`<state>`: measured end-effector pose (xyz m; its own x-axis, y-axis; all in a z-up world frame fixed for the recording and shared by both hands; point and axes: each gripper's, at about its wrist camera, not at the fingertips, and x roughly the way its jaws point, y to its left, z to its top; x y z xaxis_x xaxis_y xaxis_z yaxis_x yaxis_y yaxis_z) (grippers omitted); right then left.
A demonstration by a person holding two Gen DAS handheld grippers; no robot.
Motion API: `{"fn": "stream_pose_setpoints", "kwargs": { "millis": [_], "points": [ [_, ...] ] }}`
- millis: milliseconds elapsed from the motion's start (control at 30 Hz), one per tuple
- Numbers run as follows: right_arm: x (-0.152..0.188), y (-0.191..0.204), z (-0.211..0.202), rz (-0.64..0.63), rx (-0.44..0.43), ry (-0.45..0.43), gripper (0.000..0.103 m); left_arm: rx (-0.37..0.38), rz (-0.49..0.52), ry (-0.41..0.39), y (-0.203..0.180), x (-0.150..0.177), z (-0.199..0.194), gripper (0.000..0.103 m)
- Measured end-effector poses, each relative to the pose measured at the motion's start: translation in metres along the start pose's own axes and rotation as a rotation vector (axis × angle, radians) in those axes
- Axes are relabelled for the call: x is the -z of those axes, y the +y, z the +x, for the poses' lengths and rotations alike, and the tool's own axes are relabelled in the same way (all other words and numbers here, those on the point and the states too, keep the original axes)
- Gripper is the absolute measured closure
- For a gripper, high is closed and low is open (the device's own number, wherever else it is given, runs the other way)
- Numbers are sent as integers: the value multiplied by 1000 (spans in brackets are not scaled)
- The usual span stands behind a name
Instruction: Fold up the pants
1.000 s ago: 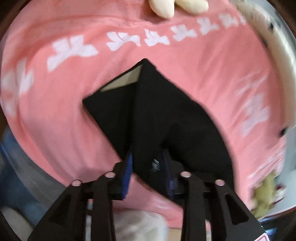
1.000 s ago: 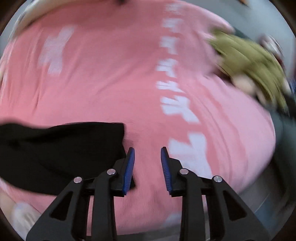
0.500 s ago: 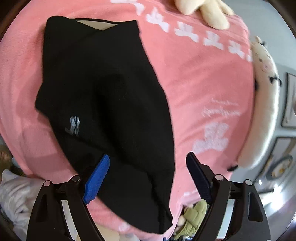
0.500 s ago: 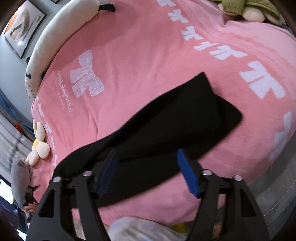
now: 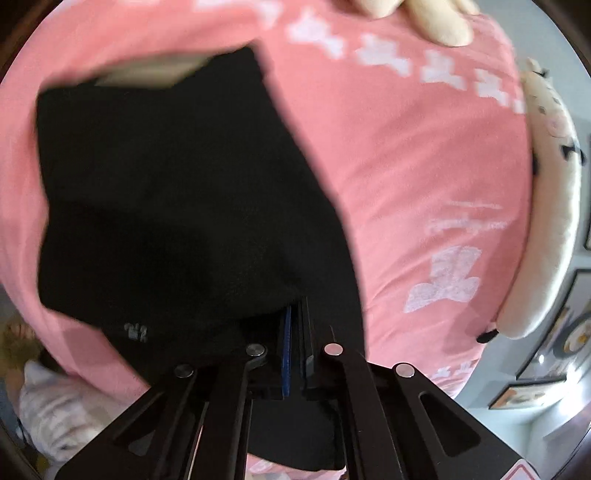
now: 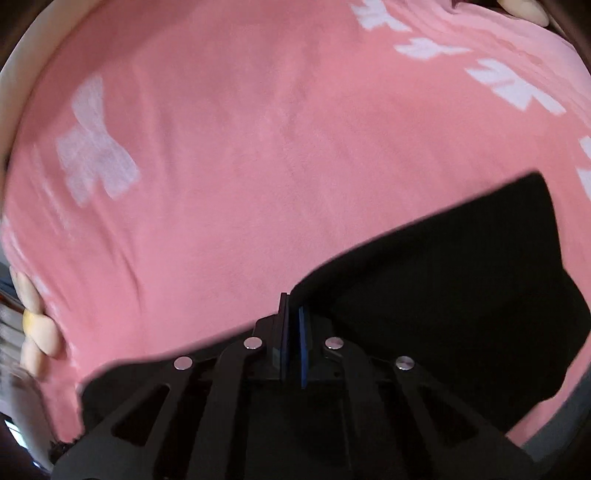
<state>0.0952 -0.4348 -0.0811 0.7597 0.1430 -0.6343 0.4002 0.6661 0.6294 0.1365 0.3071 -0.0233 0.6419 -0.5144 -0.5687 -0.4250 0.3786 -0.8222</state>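
Black pants (image 5: 166, 184) lie folded on a pink blanket (image 5: 406, 166) with white bow prints. A pale inner waistband (image 5: 147, 74) shows at their far end. In the left wrist view my left gripper (image 5: 295, 314) is shut on the near edge of the pants, and the cloth bunches up over its left finger. In the right wrist view the pants (image 6: 461, 277) spread to the right and under the tool. My right gripper (image 6: 291, 306) is shut at their long edge, where the cloth meets the blanket (image 6: 240, 147). The pinched cloth itself is hidden by the pads.
A long cream plush pillow (image 5: 554, 184) lies along the bed's right edge, and a cream plush toy (image 5: 443, 22) sits at the far side. Framed pictures (image 5: 565, 332) hang beyond. A white bundle (image 5: 55, 417) sits below the bed's near left. A plush flower (image 6: 33, 325) lies at the left.
Both grippers opened wide half a second ago over the pants and have now shut on the cloth. Both have moved closer to the pants' near edge.
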Motion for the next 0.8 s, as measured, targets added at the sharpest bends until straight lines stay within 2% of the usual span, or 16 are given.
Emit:
{"fn": "stream_pose_setpoints", "kwargs": {
  "millis": [33,100,133,200,267,300,333,400,467,567,600,633,667,700,733,800],
  "points": [
    [-3,15,-35,-48,-113,-89,100,13,52,-18,-14,-4,-11,103],
    [1,30,-79,-134,-191,-169,100,50,169,-44,-43,-8,-40,103],
    [9,32,-104,-191,-189,-203,100,62,206,-49,-51,-8,-51,103],
    [27,17,-125,-236,-167,-222,100,31,300,-78,-60,-2,-72,103],
    [48,-16,-121,-230,-129,-173,99,-26,354,-74,-48,4,-77,102],
    [58,-31,-111,-212,-99,-133,99,-38,348,-33,-31,7,-71,102],
    [73,-51,-99,-202,-20,-89,99,-47,334,15,-14,8,-64,101],
    [103,-74,-83,-208,78,-25,99,-84,284,103,24,17,-43,101],
    [117,-84,-81,-180,75,-22,95,-89,232,112,50,24,-35,101],
    [124,-89,-83,-160,62,-28,95,-29,160,41,75,30,-47,87],
    [125,-88,-86,-152,61,-36,90,-7,144,16,76,31,-52,76],
    [125,-89,-88,-146,61,-40,79,17,126,-13,78,31,-59,62],
    [122,-89,-89,-145,64,-49,70,33,114,-33,78,30,-66,54],
    [121,-84,-90,-149,71,-71,54,25,102,-76,79,29,-74,38],
    [121,-80,-93,-166,81,-94,51,10,97,-110,79,27,-79,32],
    [122,-73,-92,-203,97,-99,51,6,80,-152,83,19,-87,32]
  ]
}}
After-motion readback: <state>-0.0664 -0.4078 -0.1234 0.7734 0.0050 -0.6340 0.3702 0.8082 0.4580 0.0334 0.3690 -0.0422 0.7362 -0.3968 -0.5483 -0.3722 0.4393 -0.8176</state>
